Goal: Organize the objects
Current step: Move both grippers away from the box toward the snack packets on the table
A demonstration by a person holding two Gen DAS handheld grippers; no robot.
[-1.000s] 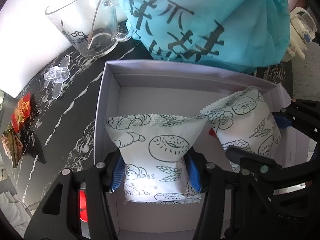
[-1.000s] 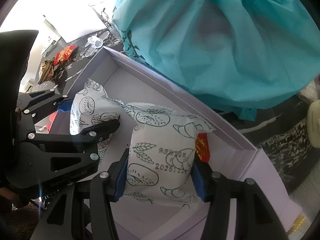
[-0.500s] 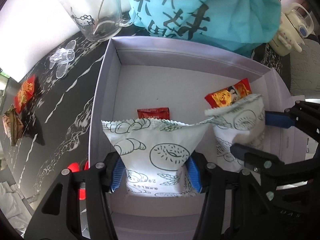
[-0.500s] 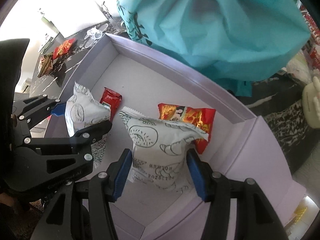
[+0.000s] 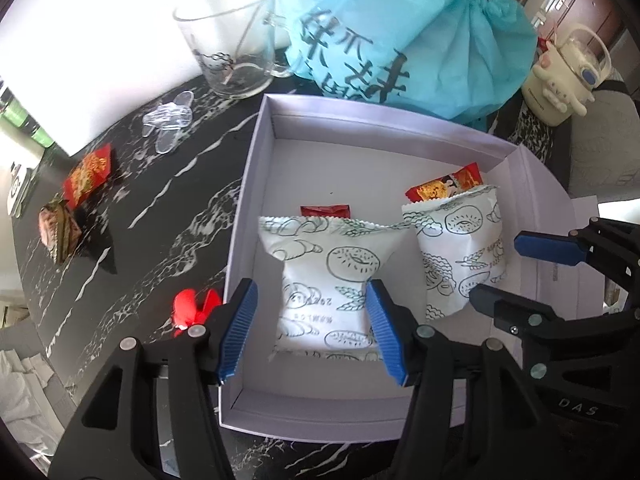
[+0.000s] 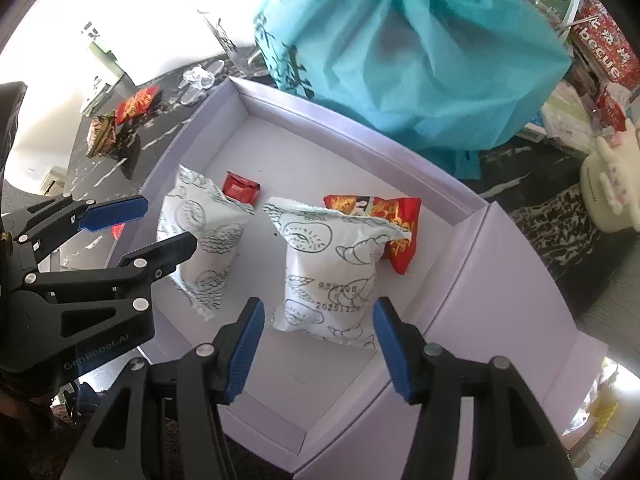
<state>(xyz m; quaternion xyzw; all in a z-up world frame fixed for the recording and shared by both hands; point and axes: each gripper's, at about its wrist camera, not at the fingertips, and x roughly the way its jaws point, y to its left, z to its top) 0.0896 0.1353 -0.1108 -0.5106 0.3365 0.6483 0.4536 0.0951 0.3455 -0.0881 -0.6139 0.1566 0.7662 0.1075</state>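
2 grippers stand spread, pads clear of the packets: left gripper (image 5: 312, 326), its jaws just opening, over 1 white pastry packet (image 5: 324, 276); right gripper (image 6: 318, 340) over another (image 6: 332, 264). Both lie lower centre in the lavender box (image 5: 384, 128), printed with doughnut and croissant outlines.

- The left gripper (image 5: 310, 328) has just opened off the left white printed pastry packet (image 5: 324, 280), which now lies in the pale lilac cardboard box (image 5: 256, 184).
- The right gripper (image 6: 316, 344) has lifted clear of the right white printed packet (image 6: 332, 264).
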